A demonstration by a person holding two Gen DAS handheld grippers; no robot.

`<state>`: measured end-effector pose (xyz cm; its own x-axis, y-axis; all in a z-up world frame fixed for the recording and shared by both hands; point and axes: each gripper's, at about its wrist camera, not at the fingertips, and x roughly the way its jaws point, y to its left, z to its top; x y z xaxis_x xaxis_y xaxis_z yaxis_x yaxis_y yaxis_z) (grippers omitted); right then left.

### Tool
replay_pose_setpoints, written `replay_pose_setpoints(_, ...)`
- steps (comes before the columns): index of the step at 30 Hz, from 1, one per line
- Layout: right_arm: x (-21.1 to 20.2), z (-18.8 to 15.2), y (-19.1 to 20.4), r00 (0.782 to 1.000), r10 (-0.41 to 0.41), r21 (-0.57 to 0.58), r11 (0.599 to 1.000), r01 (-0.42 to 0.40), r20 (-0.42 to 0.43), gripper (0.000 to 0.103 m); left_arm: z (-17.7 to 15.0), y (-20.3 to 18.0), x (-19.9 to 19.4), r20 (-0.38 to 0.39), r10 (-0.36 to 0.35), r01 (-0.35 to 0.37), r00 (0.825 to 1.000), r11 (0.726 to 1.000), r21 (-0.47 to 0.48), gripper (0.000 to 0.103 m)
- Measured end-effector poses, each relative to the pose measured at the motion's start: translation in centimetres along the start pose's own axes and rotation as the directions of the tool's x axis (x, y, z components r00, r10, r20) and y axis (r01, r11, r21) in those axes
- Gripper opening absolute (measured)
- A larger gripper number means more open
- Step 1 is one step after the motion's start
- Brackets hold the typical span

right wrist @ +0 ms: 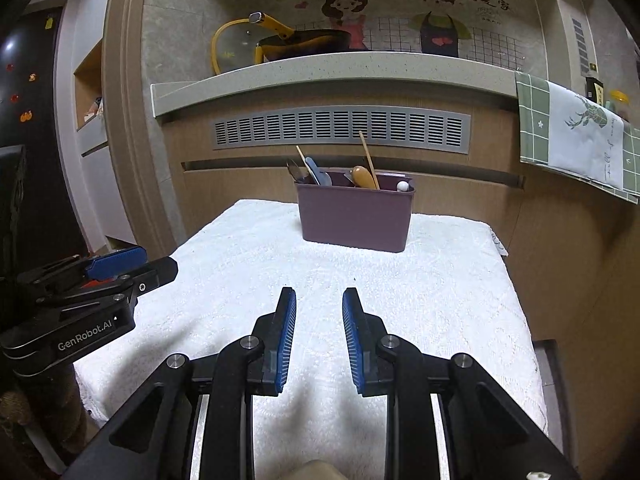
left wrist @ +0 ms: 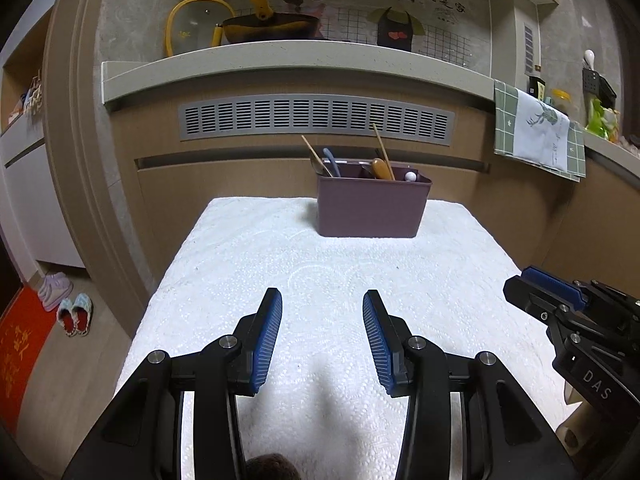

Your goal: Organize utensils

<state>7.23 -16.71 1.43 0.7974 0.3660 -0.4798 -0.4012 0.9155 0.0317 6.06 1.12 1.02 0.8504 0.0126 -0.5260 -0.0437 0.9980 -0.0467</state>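
Observation:
A purple utensil holder [left wrist: 372,208] stands at the far edge of a small table covered with a white towel [left wrist: 320,280]; it also shows in the right wrist view [right wrist: 355,220]. Chopsticks [left wrist: 383,151], a wooden spoon [left wrist: 382,168], a blue-handled utensil [left wrist: 333,162] and a white-tipped piece [left wrist: 411,176] stick out of it. My left gripper [left wrist: 322,300] is open and empty above the towel's near half. My right gripper [right wrist: 319,298] is open and empty beside it, and shows at the right in the left wrist view [left wrist: 536,284].
Behind the table is a wooden counter front with a grey vent [left wrist: 316,118]. A pan with a yellow handle [left wrist: 268,28] and a glass lid sit on the ledge. A green towel [left wrist: 536,128] hangs at the right. Slippers [left wrist: 74,314] lie on the floor at left.

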Motion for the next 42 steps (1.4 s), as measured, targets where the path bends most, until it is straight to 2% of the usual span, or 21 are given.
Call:
replay_pose_setpoints(29,-0.26,0.13,-0.55,1.0,-0.009,0.021,1.0,0.009,0.005,0.024,-0.48,-0.17,0.29,-0.019,-0.024,0.023,1.0,1.0,-0.004,0.043)
replay_pose_setpoints(42,-0.16,0.25,-0.7,0.999,-0.04,0.041,0.998,0.04,0.003,0.026,-0.53,-0.33,0.22,-0.018,-0.042,0.042,0.999,0.999,0.001,0.043)
